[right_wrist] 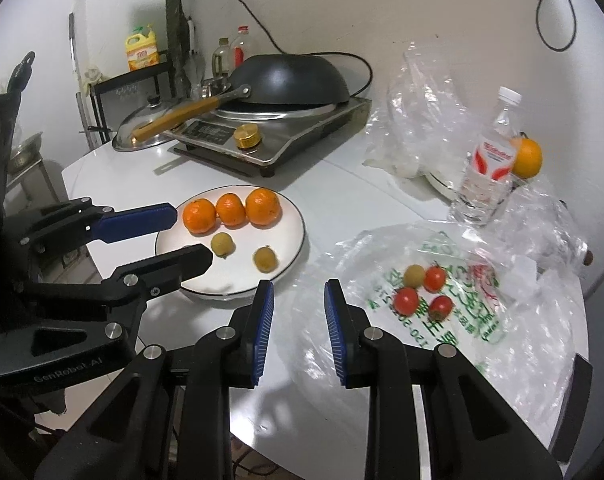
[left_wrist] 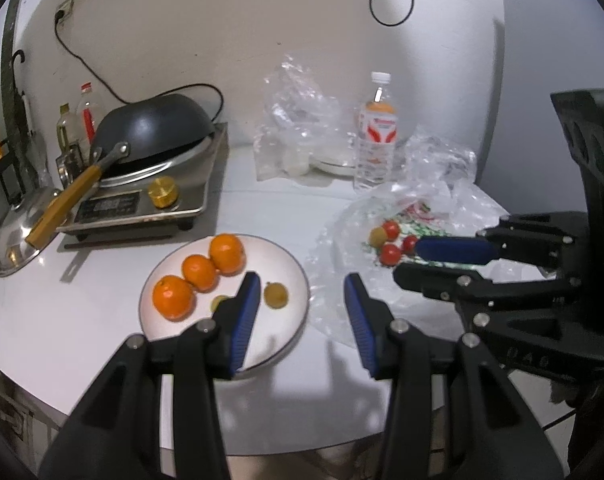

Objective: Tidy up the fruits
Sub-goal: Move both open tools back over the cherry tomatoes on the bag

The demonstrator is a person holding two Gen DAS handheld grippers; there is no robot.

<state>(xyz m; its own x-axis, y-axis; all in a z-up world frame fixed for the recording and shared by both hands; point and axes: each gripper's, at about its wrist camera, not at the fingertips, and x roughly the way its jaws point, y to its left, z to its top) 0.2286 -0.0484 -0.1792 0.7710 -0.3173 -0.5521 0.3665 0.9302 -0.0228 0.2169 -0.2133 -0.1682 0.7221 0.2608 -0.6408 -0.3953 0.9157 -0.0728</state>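
A white plate [left_wrist: 286, 264] [right_wrist: 290, 216] holds three oranges [left_wrist: 198, 272] [right_wrist: 230, 210] in a row and two small yellow-brown fruits [left_wrist: 276, 295] [right_wrist: 265, 258]. A clear plastic bag [left_wrist: 342, 276] [right_wrist: 522, 344] lies flat to its right with three red cherry tomatoes [left_wrist: 390, 254] [right_wrist: 406, 300] and one yellow-brown fruit [left_wrist: 378, 236] [right_wrist: 414, 275] on it. My left gripper [left_wrist: 302, 284] [right_wrist: 192, 236] is open and empty over the plate's near right rim. My right gripper [right_wrist: 298, 292] [left_wrist: 406, 260] is open and empty, at the bag's near left edge.
An induction cooker [left_wrist: 142, 200] [right_wrist: 270, 136] with an upturned black wok [left_wrist: 154, 128] [right_wrist: 290, 76] stands at the back left, a steel lid [left_wrist: 14, 240] [right_wrist: 142, 128] beside it. A water bottle [left_wrist: 376, 132] [right_wrist: 488, 160], crumpled bags [left_wrist: 290, 120] and another orange [right_wrist: 526, 158] sit behind.
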